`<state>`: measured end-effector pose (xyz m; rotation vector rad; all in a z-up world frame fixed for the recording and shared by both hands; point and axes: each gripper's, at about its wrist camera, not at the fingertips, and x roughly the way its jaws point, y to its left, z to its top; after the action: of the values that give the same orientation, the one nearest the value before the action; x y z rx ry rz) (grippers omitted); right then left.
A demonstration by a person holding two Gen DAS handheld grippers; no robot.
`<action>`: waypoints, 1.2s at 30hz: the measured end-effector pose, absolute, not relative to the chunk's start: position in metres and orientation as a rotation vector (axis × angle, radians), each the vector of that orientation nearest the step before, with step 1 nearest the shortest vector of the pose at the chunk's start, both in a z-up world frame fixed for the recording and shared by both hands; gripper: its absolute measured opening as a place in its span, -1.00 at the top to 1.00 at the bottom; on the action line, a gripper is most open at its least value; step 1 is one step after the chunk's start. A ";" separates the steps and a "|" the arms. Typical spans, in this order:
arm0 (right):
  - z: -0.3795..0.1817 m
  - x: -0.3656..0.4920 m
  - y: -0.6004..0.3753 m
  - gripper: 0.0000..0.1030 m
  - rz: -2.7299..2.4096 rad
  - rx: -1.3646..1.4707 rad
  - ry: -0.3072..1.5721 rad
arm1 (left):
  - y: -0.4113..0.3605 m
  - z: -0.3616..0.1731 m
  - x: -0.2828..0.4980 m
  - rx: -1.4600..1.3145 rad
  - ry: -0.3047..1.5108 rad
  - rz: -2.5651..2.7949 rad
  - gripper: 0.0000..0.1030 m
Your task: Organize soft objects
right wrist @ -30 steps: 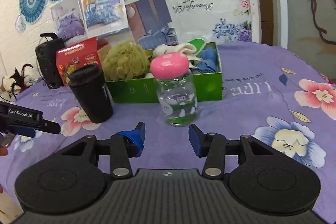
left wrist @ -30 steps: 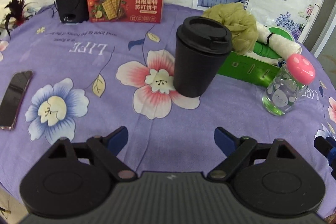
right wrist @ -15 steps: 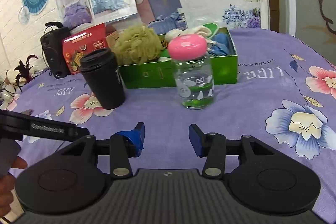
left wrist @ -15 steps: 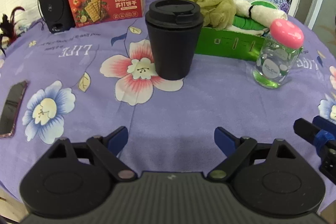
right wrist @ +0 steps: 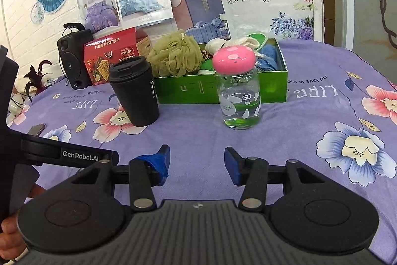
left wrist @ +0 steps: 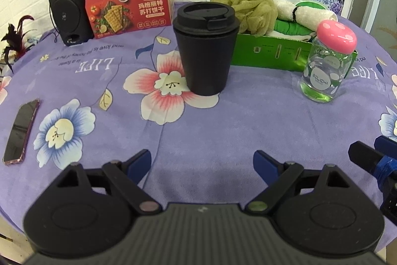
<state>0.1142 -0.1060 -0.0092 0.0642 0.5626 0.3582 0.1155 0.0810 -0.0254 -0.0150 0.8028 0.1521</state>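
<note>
Left gripper (left wrist: 202, 162) sits at the bottom of the frame, jaws wide apart with nothing between them, over the purple cloth (left wrist: 235, 121). Black cup (left wrist: 206, 49) stands dead center. Green box (left wrist: 273, 54) upper right holds a loofah (left wrist: 248, 5) and a rolled towel (left wrist: 304, 13). Bottle (left wrist: 327, 61) is just in front of the box. Phone (left wrist: 21, 132) lies far left. At the right edge that's probably the other gripper (left wrist: 377, 165).

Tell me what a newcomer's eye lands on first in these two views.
The black lidded cup stands upright mid-table on a pink flower of the purple cloth. Right of it stands a clear jar with a pink mushroom-shaped cap, just in front of the green box. That box holds soft things, and an olive mesh bath pouf bulges over its left end.
</note>
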 end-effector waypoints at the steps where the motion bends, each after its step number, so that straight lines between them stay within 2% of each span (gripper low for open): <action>1: -0.010 0.115 -0.105 0.35 0.356 0.066 0.561 | 0.080 -0.026 0.116 -0.008 0.802 0.152 -0.74; 25: -0.014 0.135 -0.106 0.32 0.317 0.072 0.587 | 0.077 -0.028 0.125 0.031 0.812 0.155 -0.74; 36: 0.020 0.160 -0.101 0.30 0.318 0.036 0.484 | 0.088 -0.001 0.145 0.083 0.761 0.188 -0.75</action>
<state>0.1603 -0.1008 0.0196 0.0362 0.4844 0.3182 0.1448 0.0878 -0.0008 0.0832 0.7606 0.1880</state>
